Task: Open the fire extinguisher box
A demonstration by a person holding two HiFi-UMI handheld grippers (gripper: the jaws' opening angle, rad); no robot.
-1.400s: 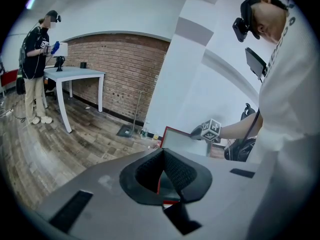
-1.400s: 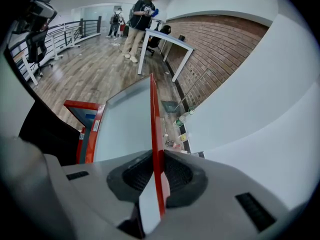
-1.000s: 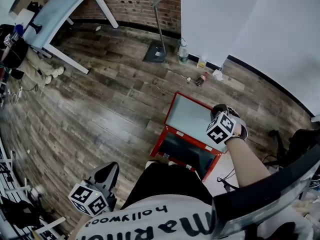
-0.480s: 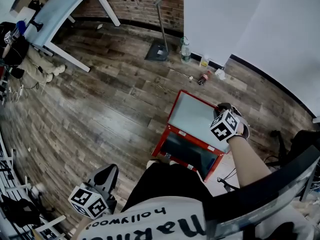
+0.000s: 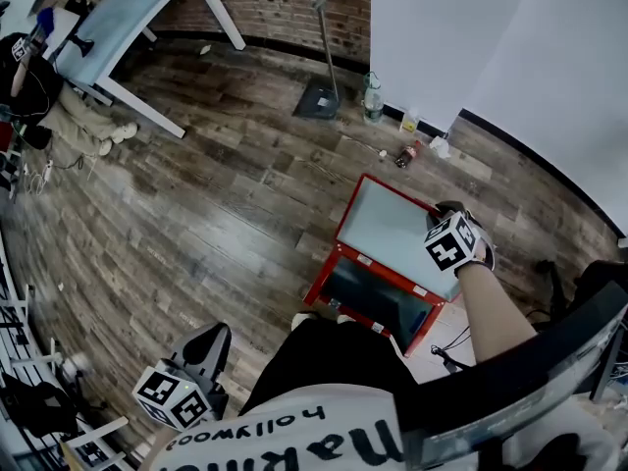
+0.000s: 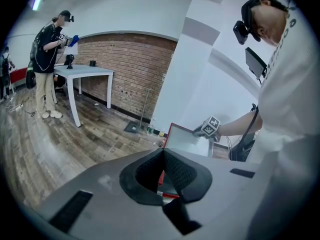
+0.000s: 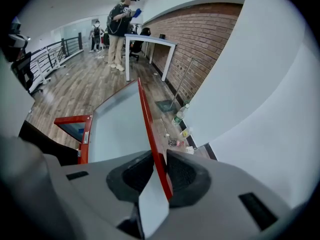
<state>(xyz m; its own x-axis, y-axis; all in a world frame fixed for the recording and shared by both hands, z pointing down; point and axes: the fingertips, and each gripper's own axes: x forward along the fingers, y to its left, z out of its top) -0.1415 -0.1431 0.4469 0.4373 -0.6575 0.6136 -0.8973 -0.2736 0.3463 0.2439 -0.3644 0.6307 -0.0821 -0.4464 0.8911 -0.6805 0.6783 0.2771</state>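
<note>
R gripper [image 7: 159, 159] clamped on red door [image 5: 391, 229] edge of fire extinguisher box [image 5: 374, 267]. L gripper [image 6: 162, 155] jaws together, empty. Shirt [image 5: 294, 438] reads "hollywood".

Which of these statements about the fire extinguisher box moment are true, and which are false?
1. The right gripper is clamped on the red edge of the door. True.
2. The left gripper also grips the door. False: it is held low beside the person, away from the box, with its jaws together on nothing.
3. The door is closed flat against the box. False: it stands swung away from the box's red frame.
4. A bottle stands on the floor near the white wall. True.
</note>
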